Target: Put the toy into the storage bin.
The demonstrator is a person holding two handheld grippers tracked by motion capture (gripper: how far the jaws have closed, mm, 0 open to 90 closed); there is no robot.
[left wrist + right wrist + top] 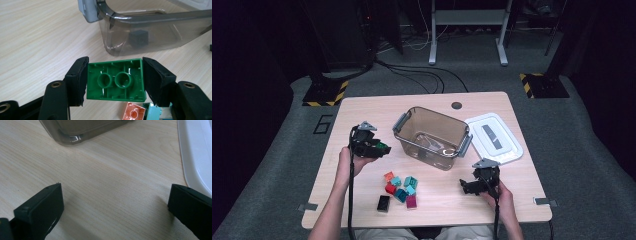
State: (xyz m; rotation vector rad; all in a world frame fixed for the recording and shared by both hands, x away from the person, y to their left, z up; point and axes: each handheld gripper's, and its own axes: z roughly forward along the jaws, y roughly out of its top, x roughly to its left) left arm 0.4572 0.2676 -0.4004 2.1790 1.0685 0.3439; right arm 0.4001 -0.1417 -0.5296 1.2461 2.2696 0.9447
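A: Item one, green brick [115,79]. Where is it sitting relative to the clear bin [432,137]?

B: It is hanging clamped in the left tongs [115,81], just off the bin's left handle end and above the surface [362,112]. Its hollow underside is facing the left gripper view, and its long axis is running straight across from pad to pad.

A: So which way is the bin lying from those tongs?

B: Ahead of the tips and slightly right, rim near. I judge the left hand is far better placed for a drop.

A: Item two, right tongs [115,205]?

B: They are standing wide apart, gripping nothing, on the bin's near right side beside the white lid [494,137].

A: Remaining stock?

B: Loose bricks [399,190] are lying on the bin's near side, between the hands.
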